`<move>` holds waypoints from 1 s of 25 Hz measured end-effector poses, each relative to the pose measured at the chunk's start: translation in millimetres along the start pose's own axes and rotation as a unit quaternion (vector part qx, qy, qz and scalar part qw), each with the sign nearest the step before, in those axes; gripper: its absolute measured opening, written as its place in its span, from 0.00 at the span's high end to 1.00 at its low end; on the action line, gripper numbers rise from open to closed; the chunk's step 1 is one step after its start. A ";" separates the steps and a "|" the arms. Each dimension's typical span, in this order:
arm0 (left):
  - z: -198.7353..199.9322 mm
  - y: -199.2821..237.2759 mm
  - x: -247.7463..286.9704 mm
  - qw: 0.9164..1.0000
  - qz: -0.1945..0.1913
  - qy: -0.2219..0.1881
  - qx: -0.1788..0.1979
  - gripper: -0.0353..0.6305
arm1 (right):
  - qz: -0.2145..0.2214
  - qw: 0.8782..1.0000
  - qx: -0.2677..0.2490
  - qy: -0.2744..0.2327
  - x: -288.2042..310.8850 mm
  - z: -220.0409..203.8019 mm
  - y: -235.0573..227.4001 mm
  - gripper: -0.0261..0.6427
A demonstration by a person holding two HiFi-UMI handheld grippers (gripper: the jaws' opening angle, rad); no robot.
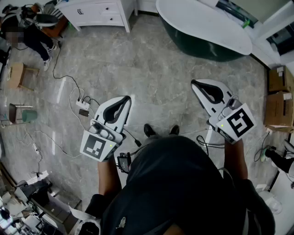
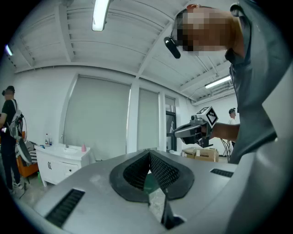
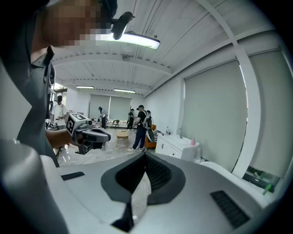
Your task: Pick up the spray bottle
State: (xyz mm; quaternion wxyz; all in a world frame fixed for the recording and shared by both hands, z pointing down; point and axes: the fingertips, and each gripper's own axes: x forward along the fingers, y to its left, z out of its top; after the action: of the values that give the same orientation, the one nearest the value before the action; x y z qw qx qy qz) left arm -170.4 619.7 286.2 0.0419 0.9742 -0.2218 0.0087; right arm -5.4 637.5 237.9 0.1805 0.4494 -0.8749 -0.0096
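I see no spray bottle that I can tell as such. A small pink bottle [image 2: 84, 147] [image 3: 192, 141] stands on a white vanity far off. In the head view my left gripper [image 1: 126, 98] and right gripper [image 1: 193, 82] hang in the air above a grey marble floor, both pointing away from me. The left gripper's jaws [image 2: 149, 151] meet at the tips with nothing between them. The right gripper's jaws [image 3: 145, 154] are likewise shut and empty. Each gripper view shows the other gripper off to the side: the right gripper [image 2: 192, 129] and the left gripper [image 3: 89, 133].
A dark green bathtub with a white rim [image 1: 206, 27] stands ahead on the right, a white vanity cabinet [image 1: 98, 11] ahead on the left. Cables and a power strip [image 1: 82, 104] lie on the floor at left. Cardboard boxes [image 1: 278, 96] sit at right. Several people [image 3: 139, 125] stand far off.
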 end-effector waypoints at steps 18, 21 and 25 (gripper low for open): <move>11.9 24.1 -7.2 0.999 -0.020 -0.004 0.025 0.94 | -0.033 0.998 0.038 -0.023 19.8 -6.6 9.9 0.95; 15.3 20.3 3.4 0.999 -0.020 0.002 0.030 0.94 | -0.033 0.999 0.031 -0.027 17.5 -9.6 -1.5 0.95; 16.5 19.9 30.9 0.999 -0.007 0.005 0.032 0.94 | -0.025 0.998 0.040 -0.030 21.7 -22.4 -32.6 0.95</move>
State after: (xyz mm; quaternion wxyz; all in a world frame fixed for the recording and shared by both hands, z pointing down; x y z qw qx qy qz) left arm -151.1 587.1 272.4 0.0119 0.9764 -0.2146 0.0202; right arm 15.8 604.2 259.7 0.1353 0.4771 -0.8684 0.0074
